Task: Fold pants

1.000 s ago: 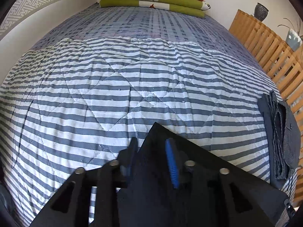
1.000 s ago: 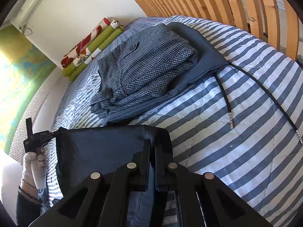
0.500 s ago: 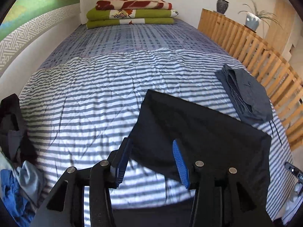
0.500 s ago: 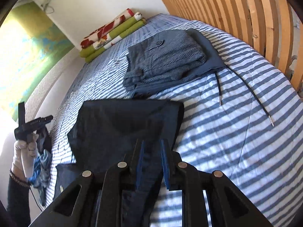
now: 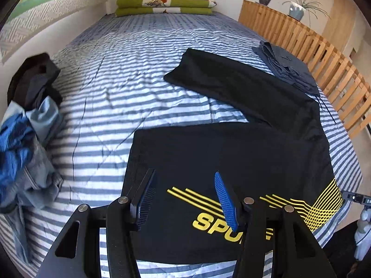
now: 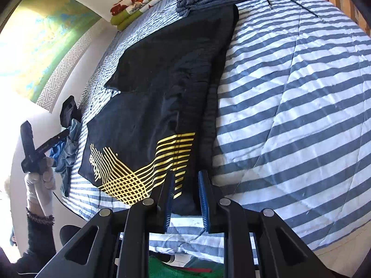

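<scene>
Pants [image 5: 231,157]: black, with yellow stripes and yellow lettering, spread flat on the bed [image 5: 143,74]; fill lower centre and right of the left wrist view, one leg reaching toward upper right; run from bottom centre to top centre in the right wrist view
Left gripper [image 5: 183,197]: bottom centre of its own view, above the pants; blue fingers [image 5: 223,198] apart and opening, nothing pinched between them
Right gripper [image 6: 185,194]: bottom centre of its own view, over the near edge of the pants; fingers [image 6: 204,194] a narrow gap apart, not pressing on the cloth
Left hand [image 6: 40,173]: gloved, far left of the right wrist view, holding its gripper's handle
Folded clothes [image 5: 287,67]: dark blue stack, upper right, beside the wooden slats [image 5: 324,62]
Loose clothes [image 5: 25,125]: blue and dark heap at left edge of the bed
Blankets [image 5: 164,2]: green and red, stacked at top centre
</scene>
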Demonstrator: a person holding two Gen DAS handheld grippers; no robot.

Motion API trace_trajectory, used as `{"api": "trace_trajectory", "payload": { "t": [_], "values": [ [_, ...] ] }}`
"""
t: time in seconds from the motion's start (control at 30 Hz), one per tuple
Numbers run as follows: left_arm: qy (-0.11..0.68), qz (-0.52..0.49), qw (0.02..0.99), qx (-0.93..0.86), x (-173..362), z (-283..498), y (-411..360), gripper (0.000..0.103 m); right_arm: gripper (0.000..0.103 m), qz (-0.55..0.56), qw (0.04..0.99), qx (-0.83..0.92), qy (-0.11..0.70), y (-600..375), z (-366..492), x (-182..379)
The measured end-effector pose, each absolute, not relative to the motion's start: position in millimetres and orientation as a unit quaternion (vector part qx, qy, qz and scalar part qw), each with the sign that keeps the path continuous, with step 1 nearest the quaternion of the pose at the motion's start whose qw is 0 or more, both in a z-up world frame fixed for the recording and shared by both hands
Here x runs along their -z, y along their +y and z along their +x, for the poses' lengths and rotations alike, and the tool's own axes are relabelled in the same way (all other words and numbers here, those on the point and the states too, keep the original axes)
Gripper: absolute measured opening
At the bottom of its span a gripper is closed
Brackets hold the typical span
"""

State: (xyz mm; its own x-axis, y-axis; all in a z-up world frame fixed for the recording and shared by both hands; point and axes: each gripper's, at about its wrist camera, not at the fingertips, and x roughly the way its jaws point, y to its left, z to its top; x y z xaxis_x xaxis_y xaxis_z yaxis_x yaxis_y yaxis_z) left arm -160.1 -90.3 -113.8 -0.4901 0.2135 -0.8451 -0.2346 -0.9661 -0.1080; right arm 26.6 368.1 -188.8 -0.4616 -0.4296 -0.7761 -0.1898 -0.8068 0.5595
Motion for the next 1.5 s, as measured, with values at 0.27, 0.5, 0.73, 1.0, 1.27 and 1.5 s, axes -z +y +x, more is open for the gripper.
{"api": "trace_trajectory", "payload": {
  "t": [0.27, 0.5, 0.73, 1.0, 1.27, 1.5],
  "values": [
    [-0.054, -0.493, 0.136, -0.857, 155, -156, -117, 0.055, 0.021, 0.529, 0.079, 0.790, -0.299, 346, 34, 183],
    [-0.043, -0.482, 0.142, -0.864, 147, -166, -121, 0.055, 0.005, 0.533, 0.018, 0.812, -0.237, 333, 38, 166],
    [-0.076, -0.487, 0.109, -0.863, 144, -169, -166, 0.056, 0.006, 0.565, -0.048, 0.810, -0.151, 328, 46, 183],
    [-0.069, -0.527, 0.104, -0.841, 173, -139, -196, 0.058, 0.031, 0.545, -0.043, 0.825, -0.141, 330, 54, 172],
    [-0.071, -0.540, 0.113, -0.831, 190, -108, -202, 0.058, 0.037, 0.546, -0.010, 0.834, -0.082, 306, 60, 175],
    [-0.060, -0.530, 0.128, -0.836, 185, -95, -193, 0.049, 0.038, 0.529, -0.016, 0.848, 0.002, 284, 64, 176]
  ]
}}
